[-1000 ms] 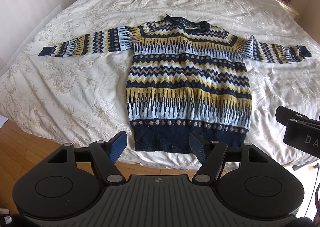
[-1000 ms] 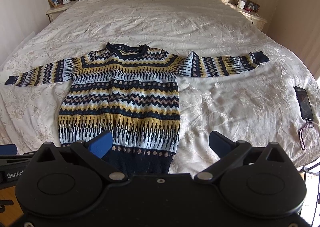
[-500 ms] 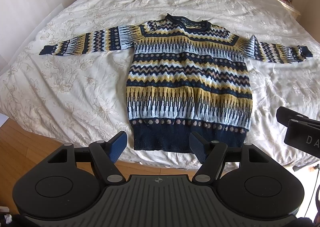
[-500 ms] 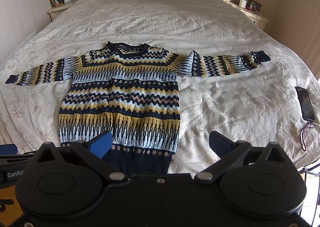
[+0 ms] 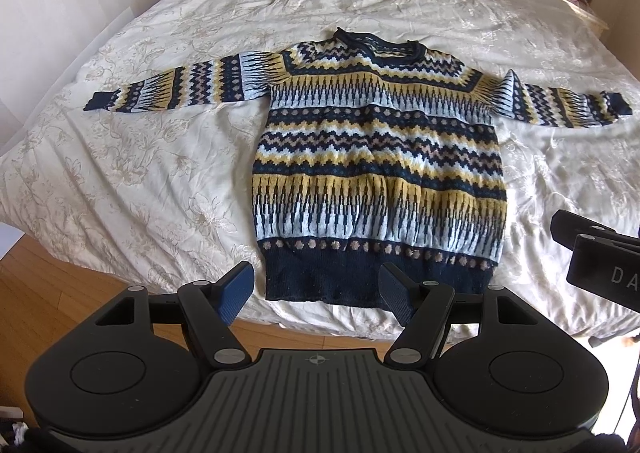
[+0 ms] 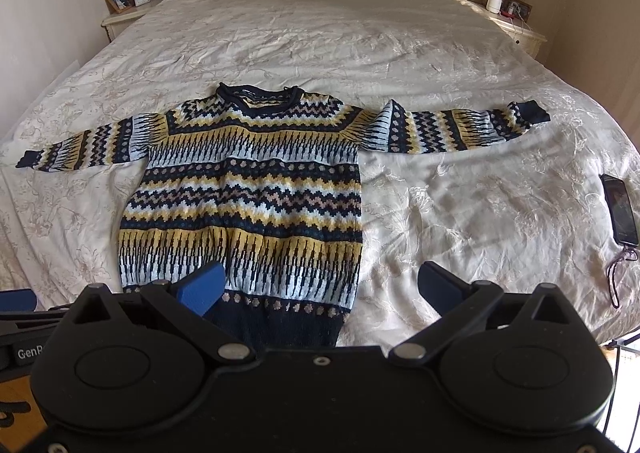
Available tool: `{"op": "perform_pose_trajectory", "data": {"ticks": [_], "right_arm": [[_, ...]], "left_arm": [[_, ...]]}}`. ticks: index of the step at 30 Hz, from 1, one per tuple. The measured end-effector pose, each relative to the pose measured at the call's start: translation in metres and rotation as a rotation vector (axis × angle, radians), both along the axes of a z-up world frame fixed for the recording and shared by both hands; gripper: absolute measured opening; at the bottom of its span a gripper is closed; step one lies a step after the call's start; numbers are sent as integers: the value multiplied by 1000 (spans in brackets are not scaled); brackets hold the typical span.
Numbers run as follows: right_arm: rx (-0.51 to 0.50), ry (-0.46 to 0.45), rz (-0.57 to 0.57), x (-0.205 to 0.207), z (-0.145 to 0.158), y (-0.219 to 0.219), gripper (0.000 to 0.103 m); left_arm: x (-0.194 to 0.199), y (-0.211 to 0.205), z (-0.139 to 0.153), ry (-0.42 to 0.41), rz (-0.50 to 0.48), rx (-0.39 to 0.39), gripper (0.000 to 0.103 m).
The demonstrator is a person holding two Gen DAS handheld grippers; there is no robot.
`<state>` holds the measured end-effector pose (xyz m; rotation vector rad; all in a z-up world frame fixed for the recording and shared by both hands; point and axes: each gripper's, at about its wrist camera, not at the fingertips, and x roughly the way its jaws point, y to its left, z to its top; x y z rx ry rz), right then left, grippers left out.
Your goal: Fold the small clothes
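My left claw [image 5: 316, 295] and right claw [image 6: 320, 287] are wide, holding nothing, near the bottom edge of the navy, yellow and blue knitted sweater [image 5: 378, 169] spread flat on the cream flowered bed [image 5: 120, 181].

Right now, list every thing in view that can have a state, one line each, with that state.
sweater: unfolded, flat on the bed, both sleeves spread out, held by neither gripper.
left gripper: open, empty, above the sweater's hem.
right gripper: open, empty, above the sweater's lower right corner.
phone: lying flat near the bed's right edge, cord attached.
bed: covered with a wrinkled cream bedspread.
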<state>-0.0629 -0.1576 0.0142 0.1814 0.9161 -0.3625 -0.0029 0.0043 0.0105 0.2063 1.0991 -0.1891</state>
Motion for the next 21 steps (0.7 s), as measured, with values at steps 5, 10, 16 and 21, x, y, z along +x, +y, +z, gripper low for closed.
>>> {"op": "perform_pose_trajectory", "data": {"ticks": [5,10,16,21], "right_arm": [[11,-1,29,3,0,-10,102],[25,2,51,3,-2,-24,102],[48,3,69,2,-5,-43,102],[65,5,86,4,-10,-55,102]], "left_arm": [[-1,-8,0,3,19,11,68],[-1,-16,0,5,49,21,68],[-2,-29,-2,12,76,37,68],[-5,-38,-3,15,96,56,68]]}}
